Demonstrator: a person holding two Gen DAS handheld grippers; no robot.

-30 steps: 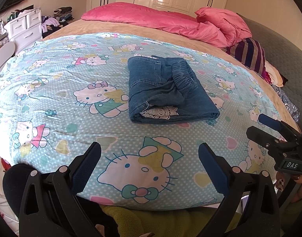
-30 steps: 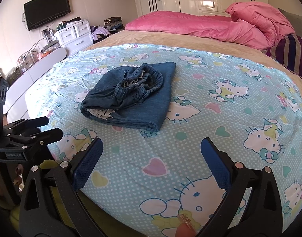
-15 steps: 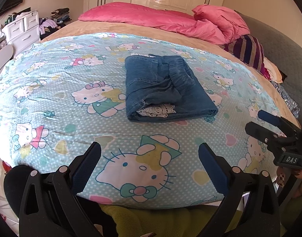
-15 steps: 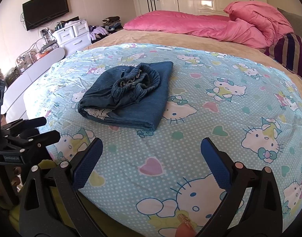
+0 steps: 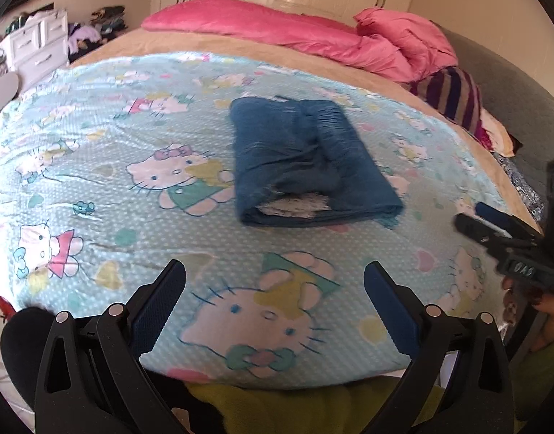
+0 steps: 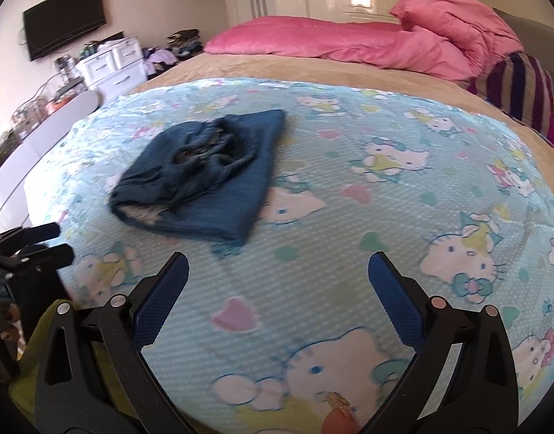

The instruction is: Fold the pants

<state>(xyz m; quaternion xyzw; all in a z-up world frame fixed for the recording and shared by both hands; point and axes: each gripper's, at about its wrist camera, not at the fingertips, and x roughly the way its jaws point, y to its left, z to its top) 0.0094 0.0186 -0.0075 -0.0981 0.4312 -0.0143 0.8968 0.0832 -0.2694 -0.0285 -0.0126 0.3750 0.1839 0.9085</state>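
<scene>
One folded pair of pants (image 5: 305, 166) lies on one bed (image 5: 139, 47). Two tools: left tool (image 5: 275, 285), right tool (image 6: 278, 275). One striped pillow (image 6: 519, 90), one television (image 6: 65, 20)
</scene>
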